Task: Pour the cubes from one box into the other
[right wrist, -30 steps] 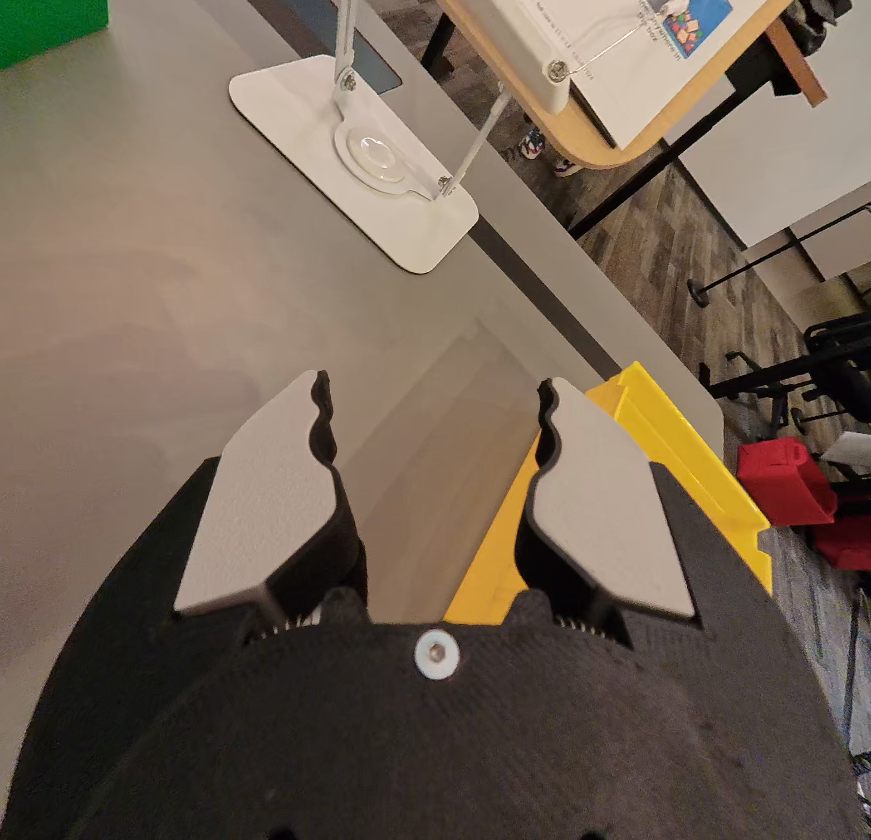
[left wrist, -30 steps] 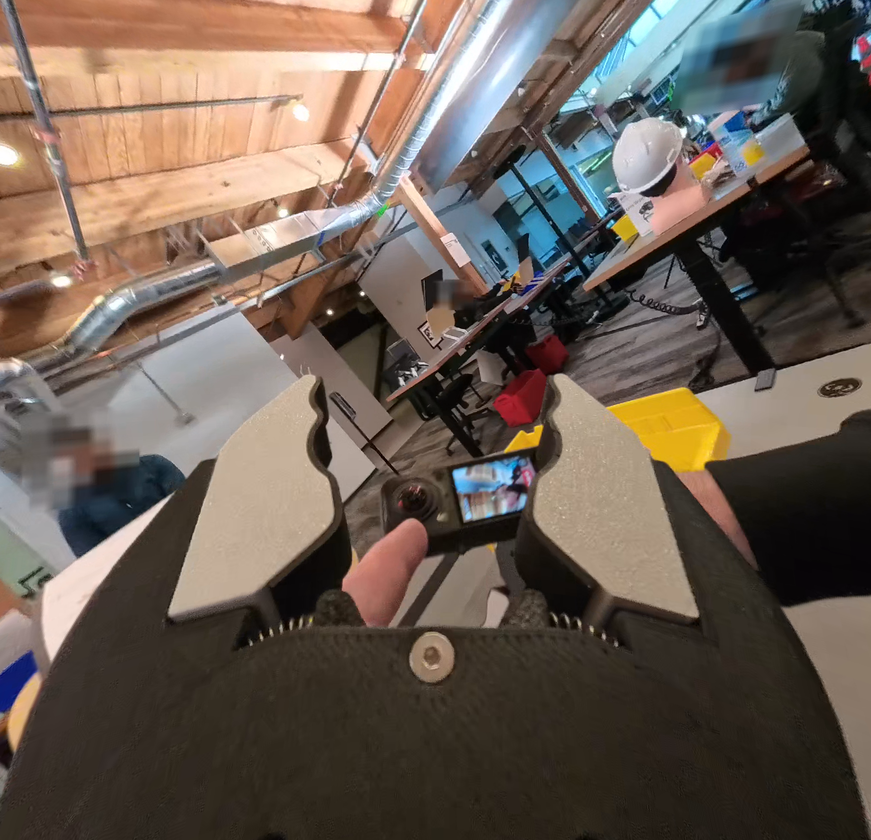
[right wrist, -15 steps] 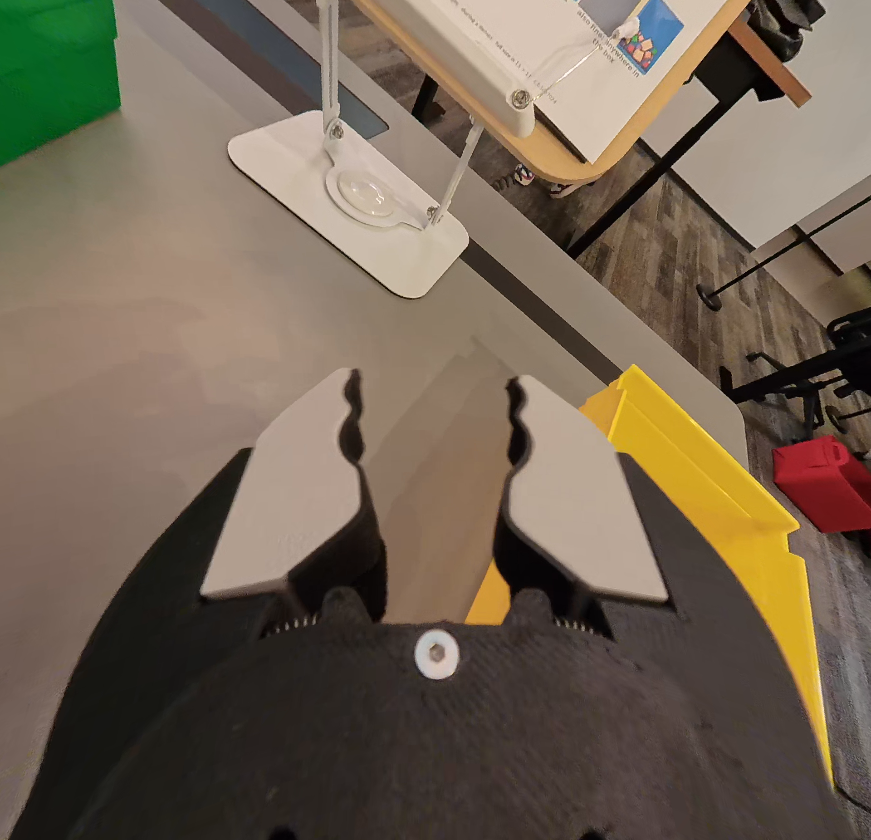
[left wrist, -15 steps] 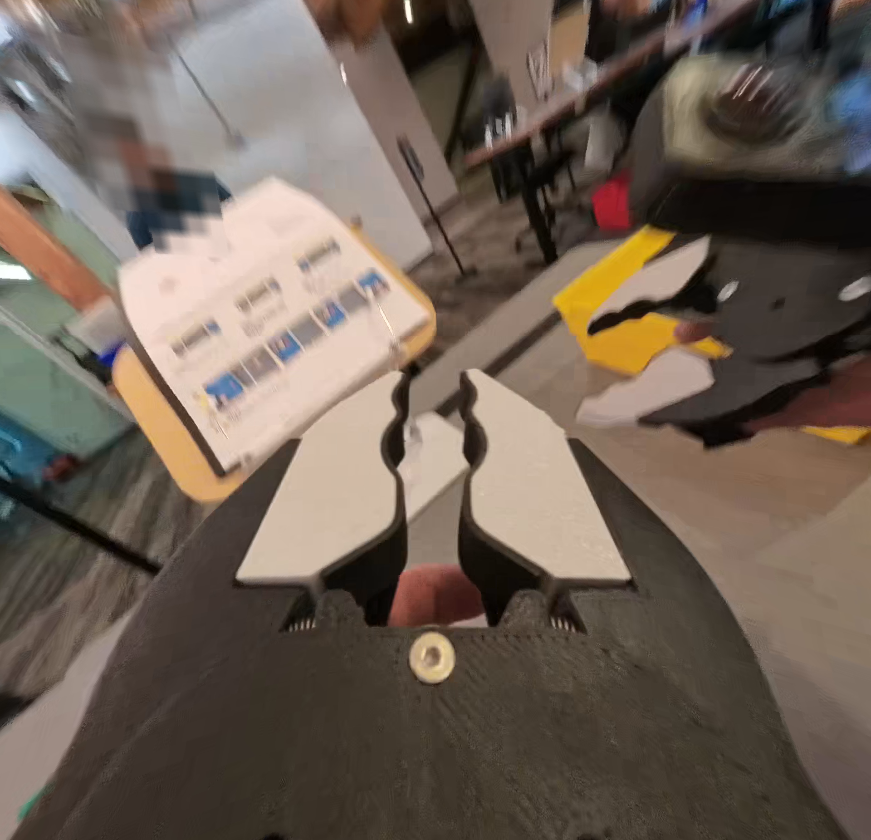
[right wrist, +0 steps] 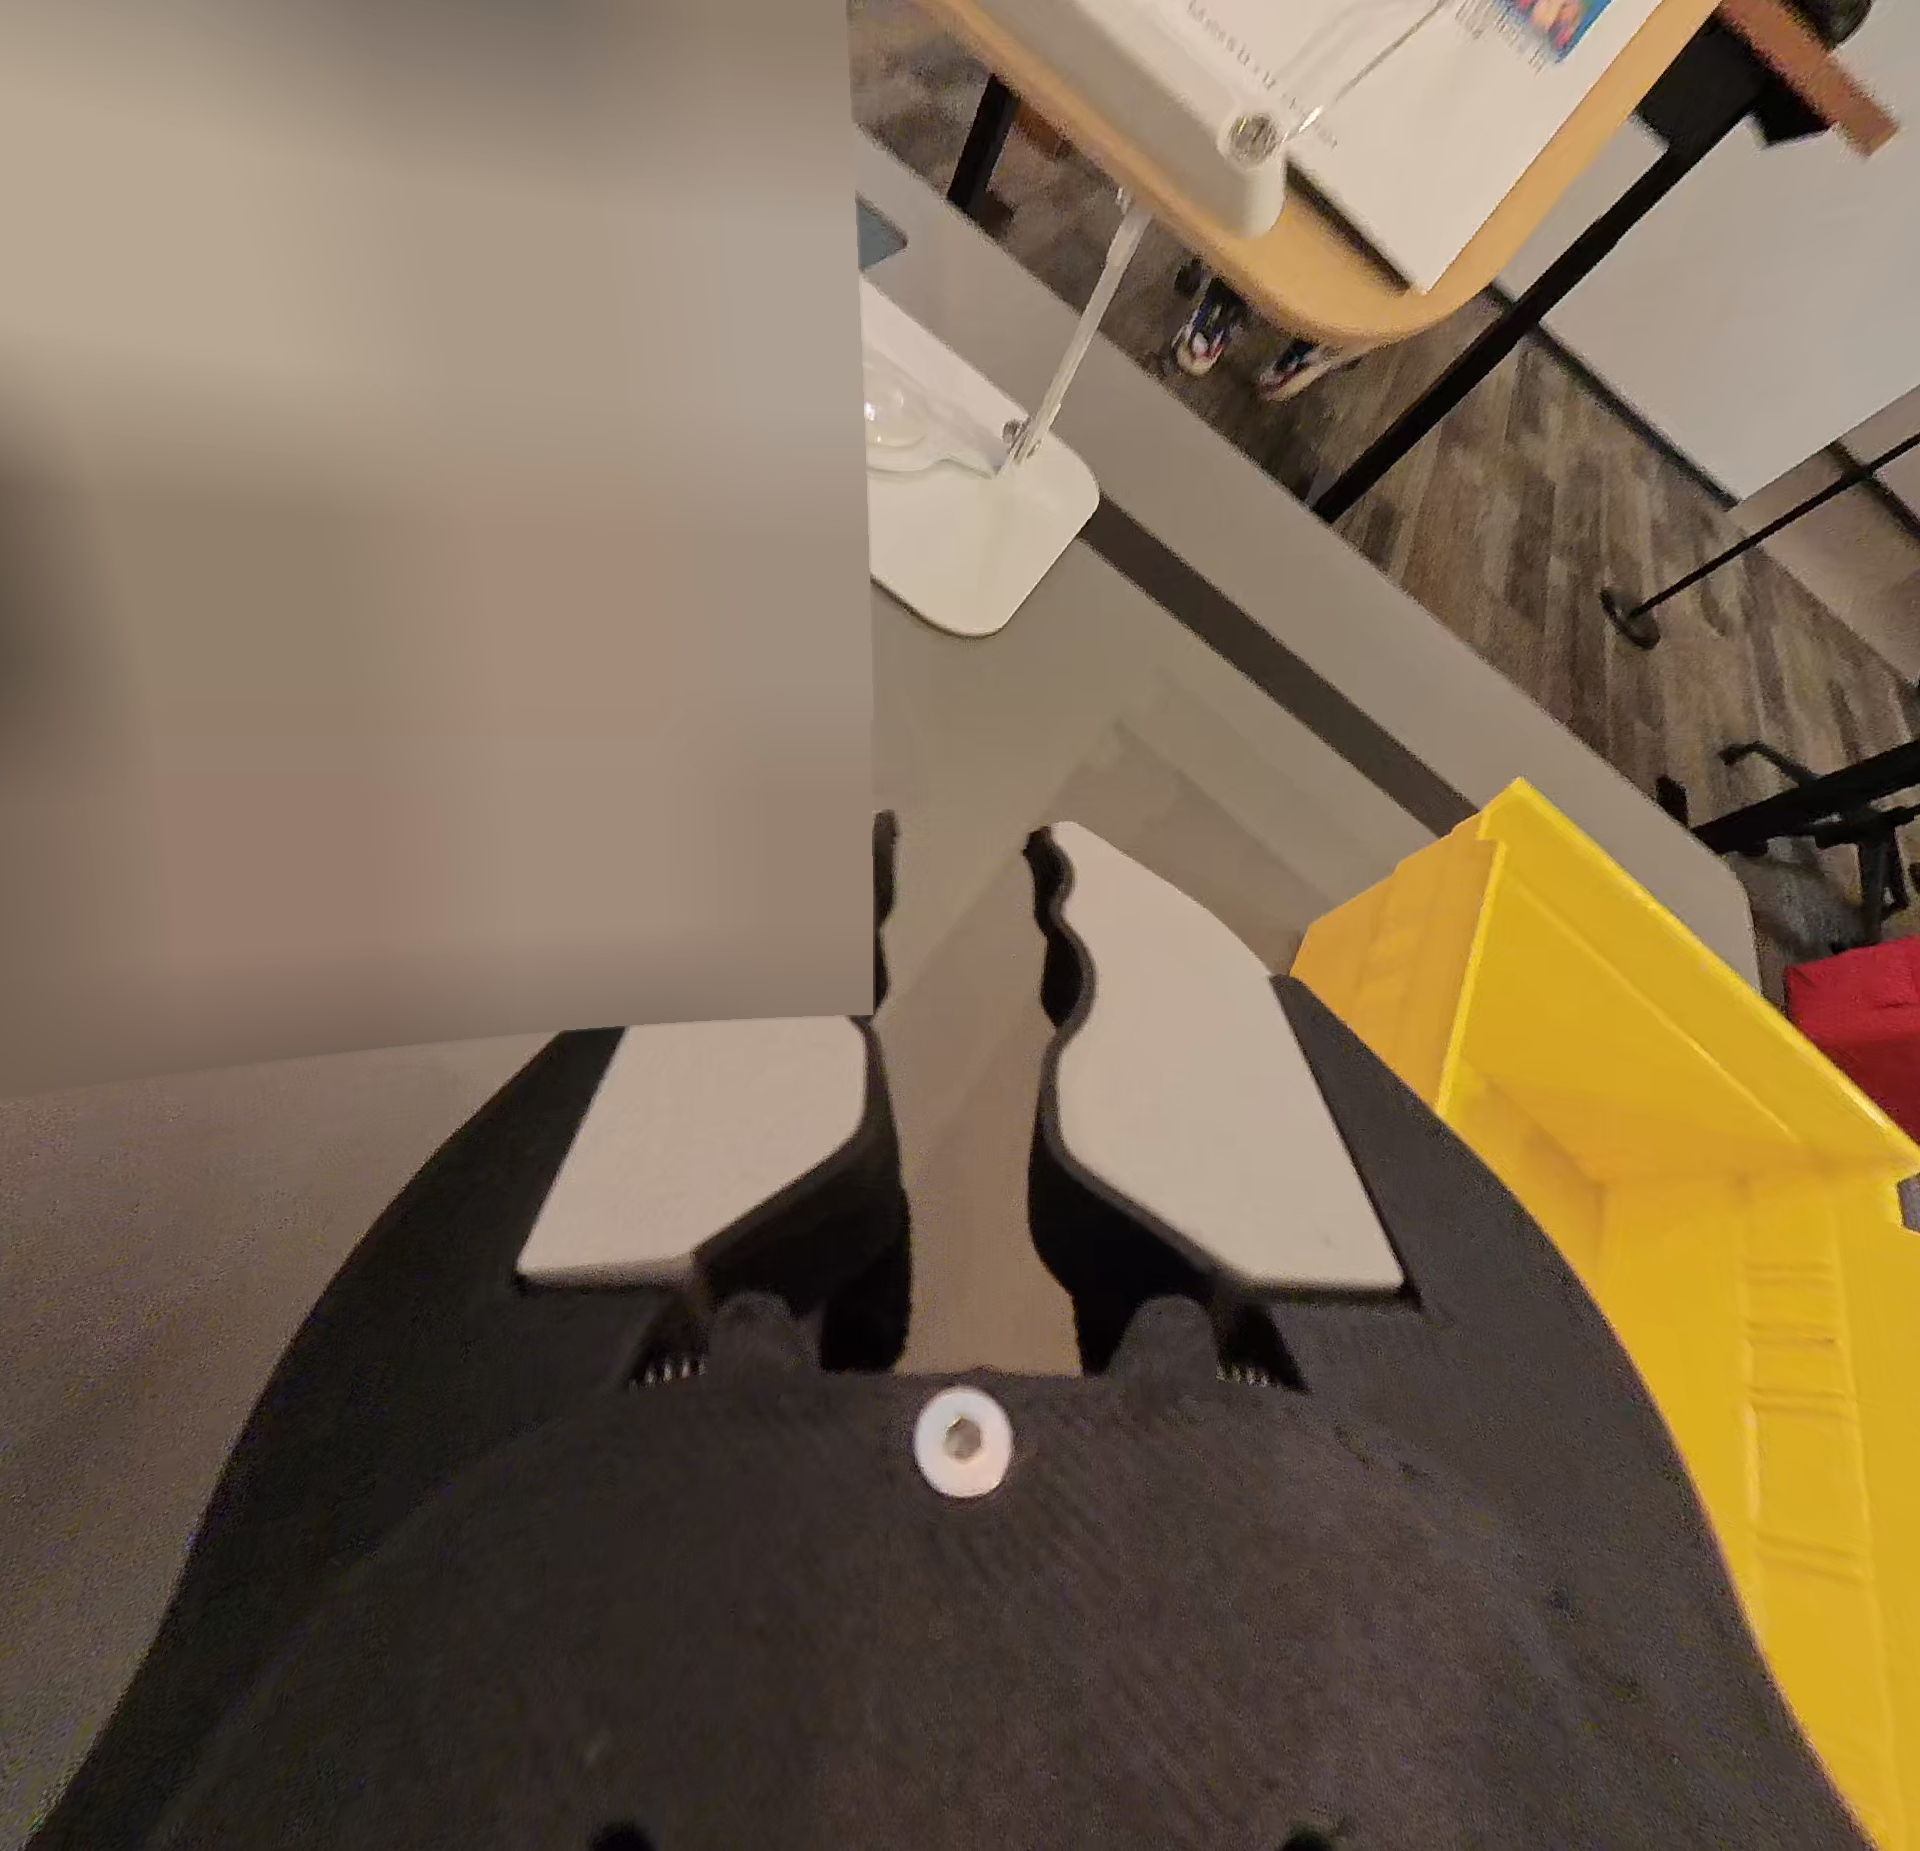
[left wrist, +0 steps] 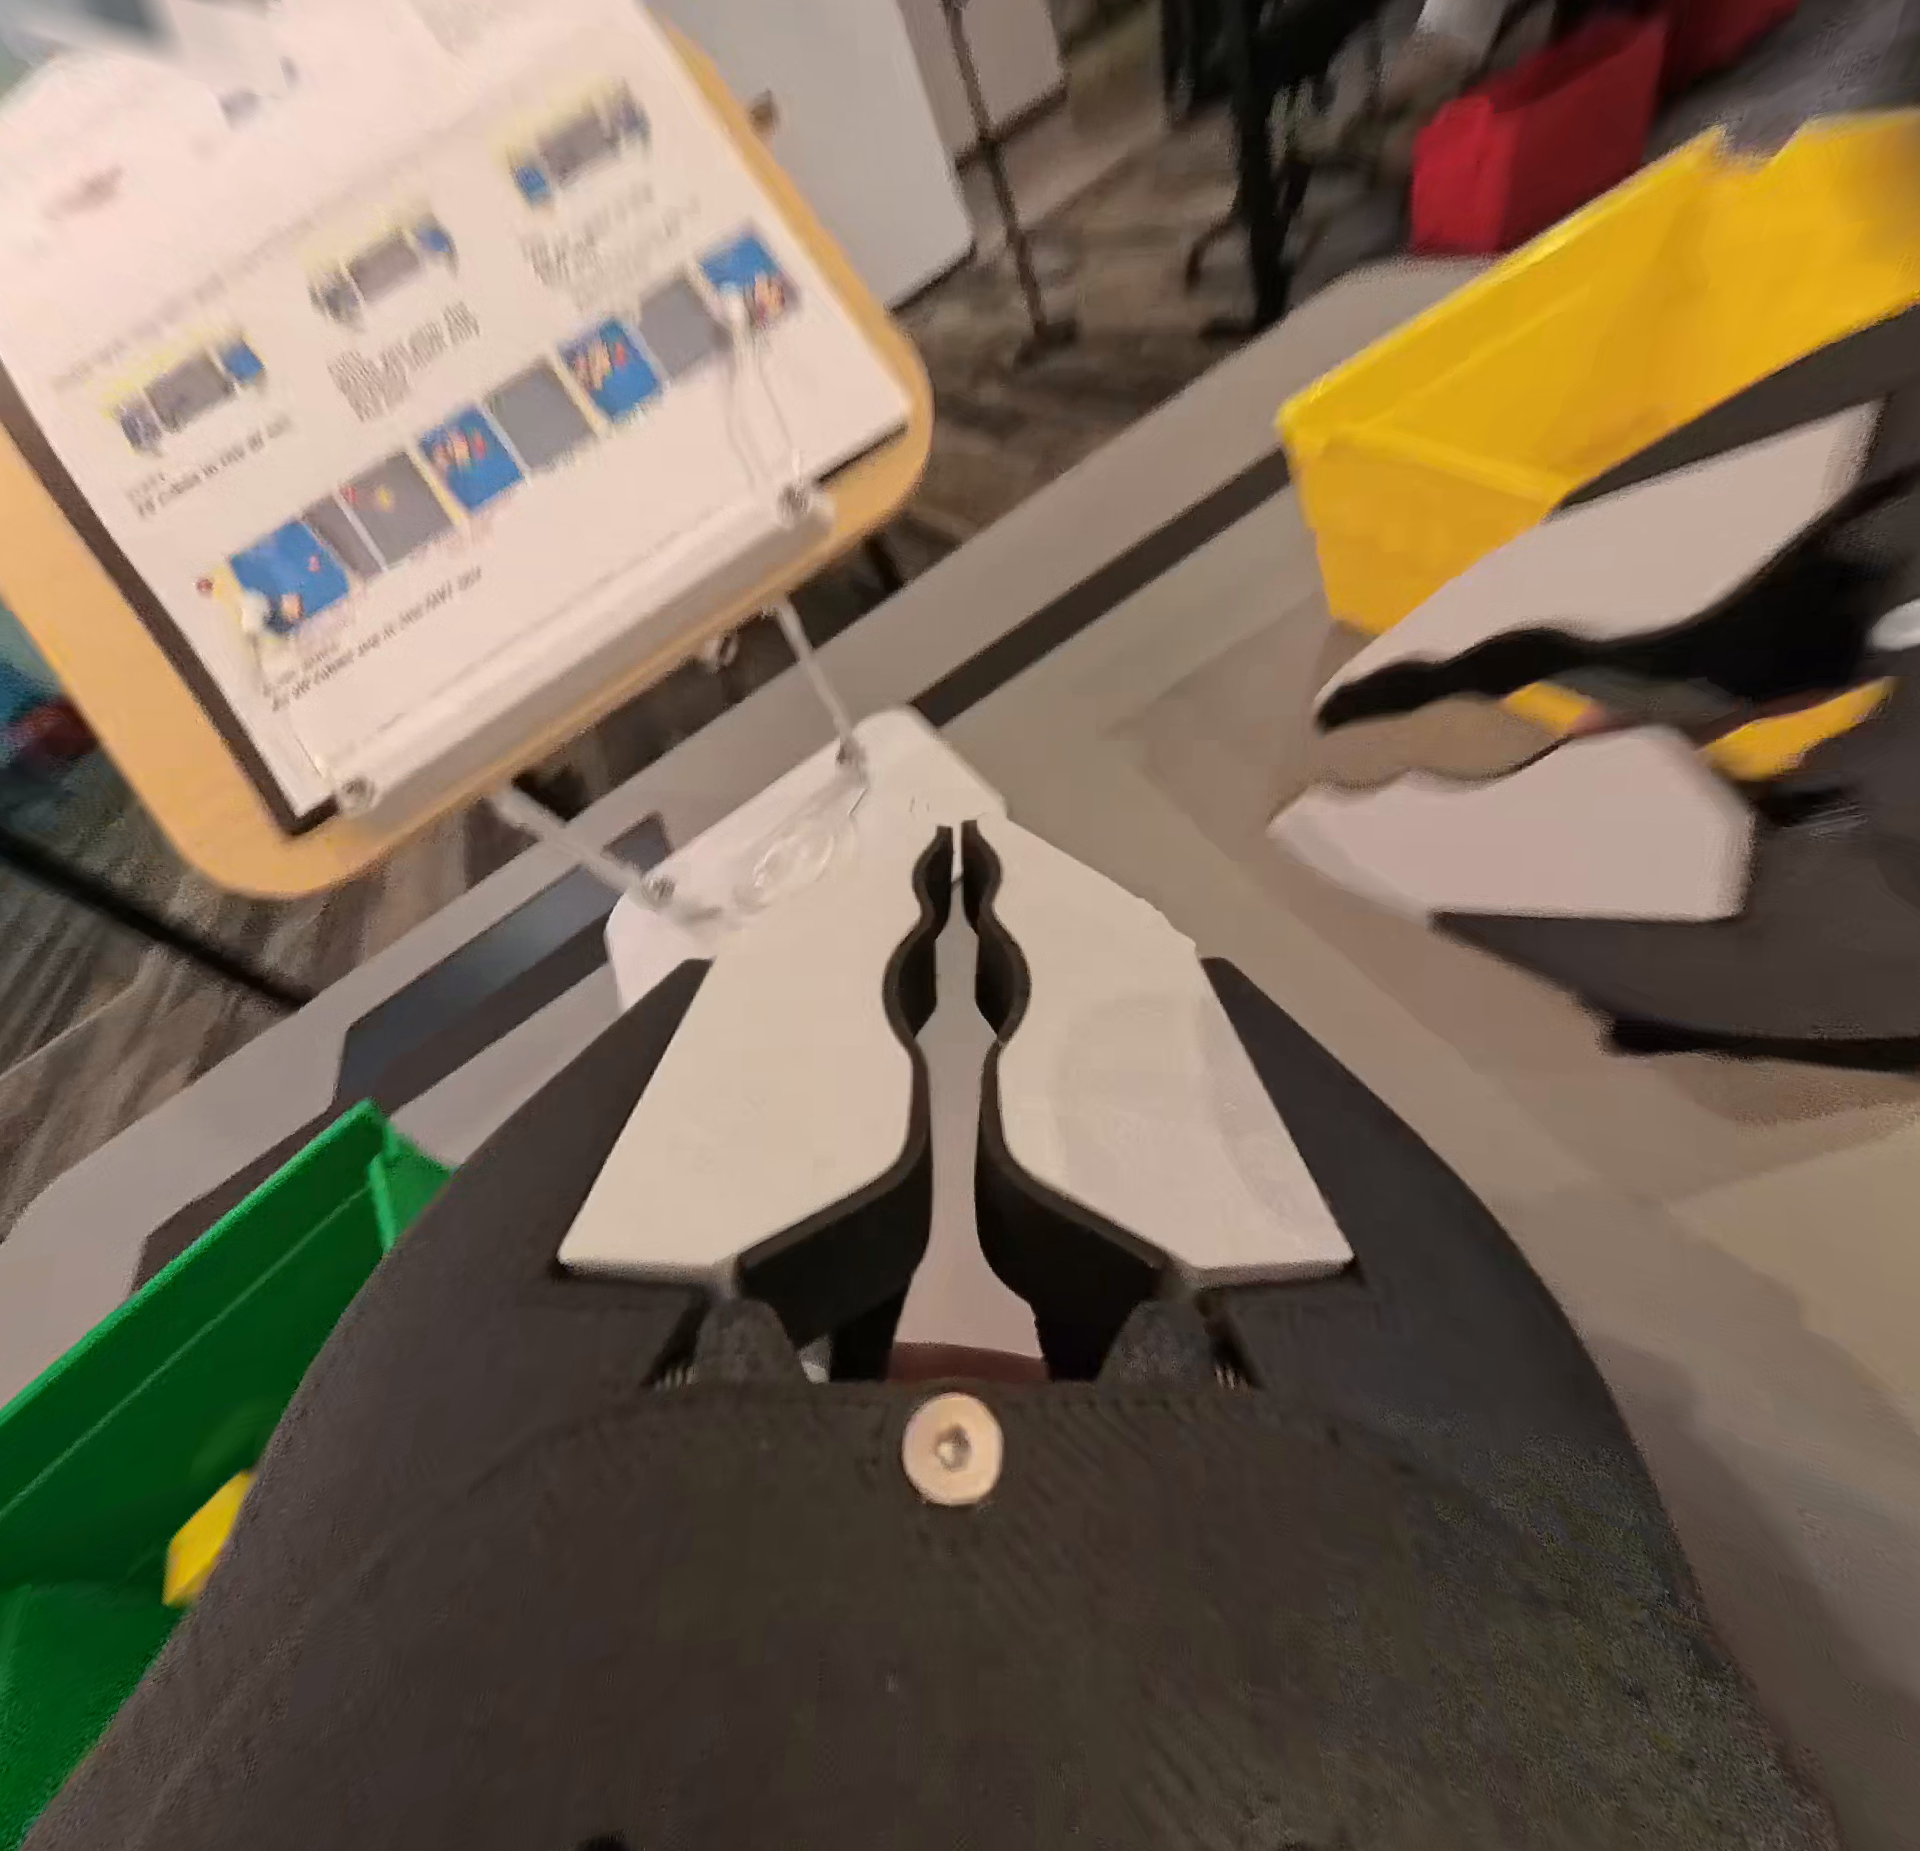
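Note:
In the left wrist view a green box (left wrist: 187, 1313) sits at the lower left beside my left gripper (left wrist: 956, 851), with one yellow cube (left wrist: 208, 1562) showing inside it. The left gripper is shut and empty, over the grey table. A yellow box (left wrist: 1507, 419) stands at the table's far right; its inside is not visible. My right gripper (left wrist: 1314, 752) hovers in front of it, jaws a narrow gap apart, holding nothing. In the right wrist view the right gripper (right wrist: 961, 845) is above the table with the yellow box (right wrist: 1621, 1126) just to its right.
A document stand with a white base (left wrist: 831, 825) holds a picture sheet on a wooden board (left wrist: 436, 378) at the table's back edge; the base (right wrist: 977, 513) also shows in the right wrist view. Red bins (left wrist: 1538, 128) sit on the floor beyond.
The left gripper swung down from pointing at the ceiling to the table and closed. The right gripper's jaws narrowed and it moved closer alongside the yellow box.

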